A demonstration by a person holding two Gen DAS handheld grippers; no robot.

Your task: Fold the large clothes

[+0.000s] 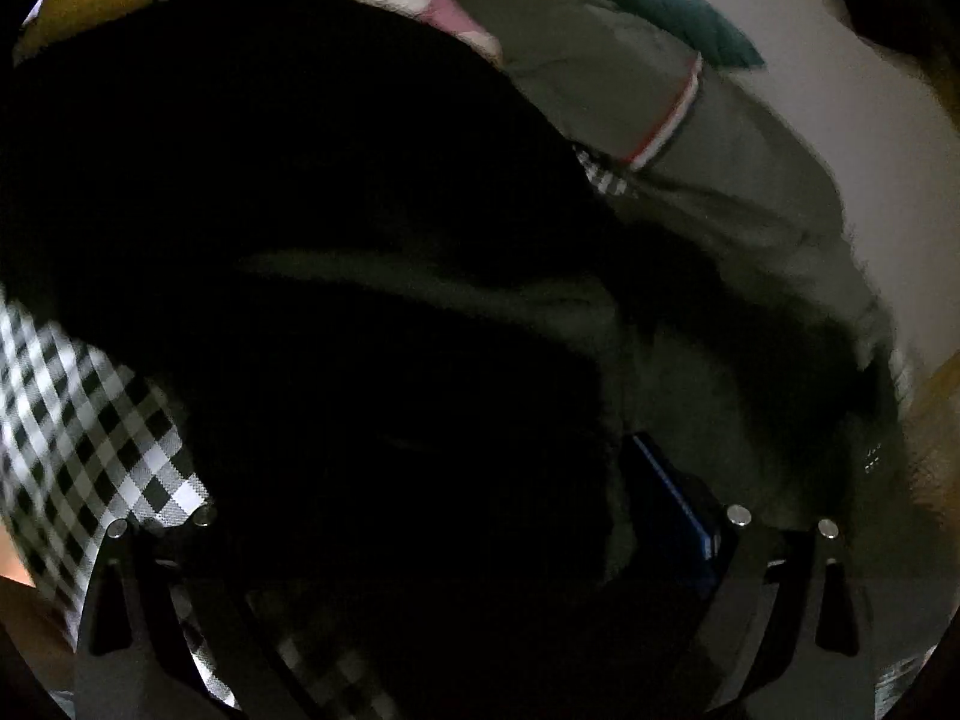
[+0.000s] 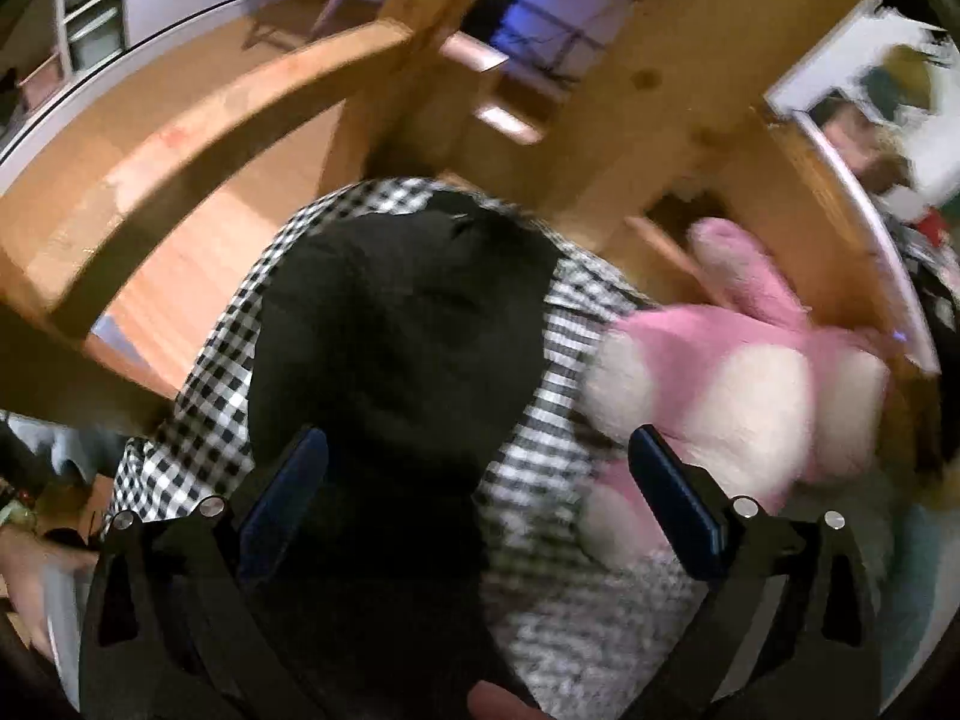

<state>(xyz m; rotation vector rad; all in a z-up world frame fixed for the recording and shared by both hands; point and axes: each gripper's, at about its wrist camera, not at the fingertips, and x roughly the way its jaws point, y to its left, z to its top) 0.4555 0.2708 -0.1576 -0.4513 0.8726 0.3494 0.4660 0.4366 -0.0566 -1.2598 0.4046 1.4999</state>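
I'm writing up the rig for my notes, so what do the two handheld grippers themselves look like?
Both look alike: black angular frames with slot-shaped cutouts and small round silver bolt heads. The right gripper has two long fingers with dark blue pads. On the left gripper only one blue-padded finger shows; dark cloth covers the other. No cables or sleeves are visible.

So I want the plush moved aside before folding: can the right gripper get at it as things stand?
Probably yes. The pink plush lies just beyond the right gripper, whose fingers are spread, with nothing between. Black cloth sits between them, though.
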